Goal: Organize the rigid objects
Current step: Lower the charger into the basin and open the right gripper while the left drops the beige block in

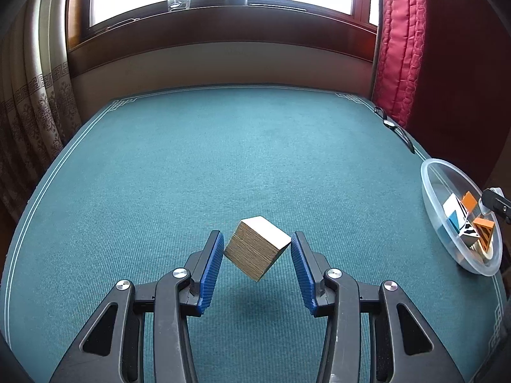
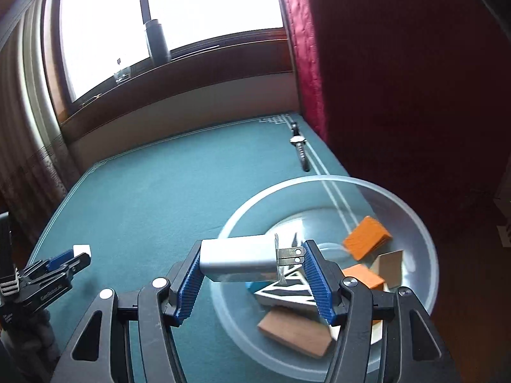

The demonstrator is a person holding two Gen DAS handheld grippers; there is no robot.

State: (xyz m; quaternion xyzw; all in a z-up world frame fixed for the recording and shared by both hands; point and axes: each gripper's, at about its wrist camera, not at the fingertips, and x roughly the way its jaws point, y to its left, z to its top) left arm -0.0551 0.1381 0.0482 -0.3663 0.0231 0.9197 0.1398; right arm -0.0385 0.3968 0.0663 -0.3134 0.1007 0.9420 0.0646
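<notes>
With the white charger [image 2: 238, 260] clamped endwise in the right gripper [image 2: 252, 265] over the clear bowl [image 2: 415, 220] rim at its 9 o'clock, and the wooden cube [image 1: 257, 248] pinched corner-to-corner in the left gripper [image 1: 257, 249] above the green table [image 1: 223, 159], release is best delayed until each is centred over the bowl.

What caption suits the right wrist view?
Right gripper holds a white plug adapter over the clear bowl of blocks.
</notes>
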